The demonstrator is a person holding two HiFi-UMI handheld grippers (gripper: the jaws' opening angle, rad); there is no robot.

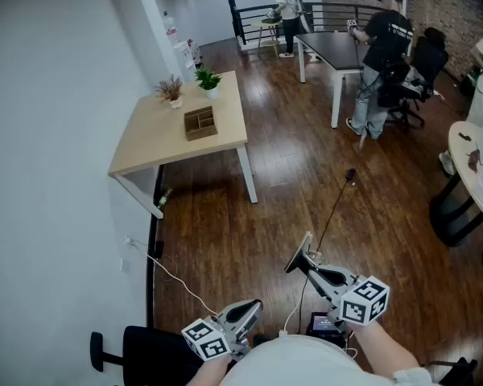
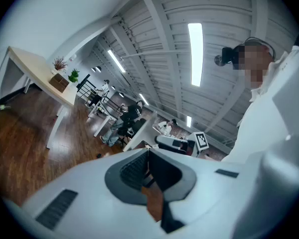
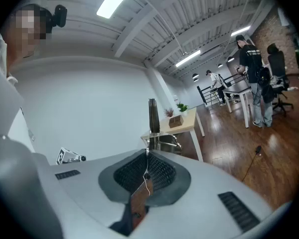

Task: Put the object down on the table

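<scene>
Two grippers hung low by the person (image 1: 306, 364): the left gripper (image 1: 253, 305) was pinched closed on nothing, its rear cut off at the frame's bottom edge. The right gripper (image 1: 312, 265) was clamped on a thin object (image 1: 299, 252) that stood up past its jaws. Its kind was too hard to make out, and it was over the floor (image 1: 225, 240), well apart from the table (image 1: 145, 147).

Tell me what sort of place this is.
Likely an open-plan office or workshop: a light wooden table with potted plants, a dark desk with an office chair, and wood flooring.
</scene>
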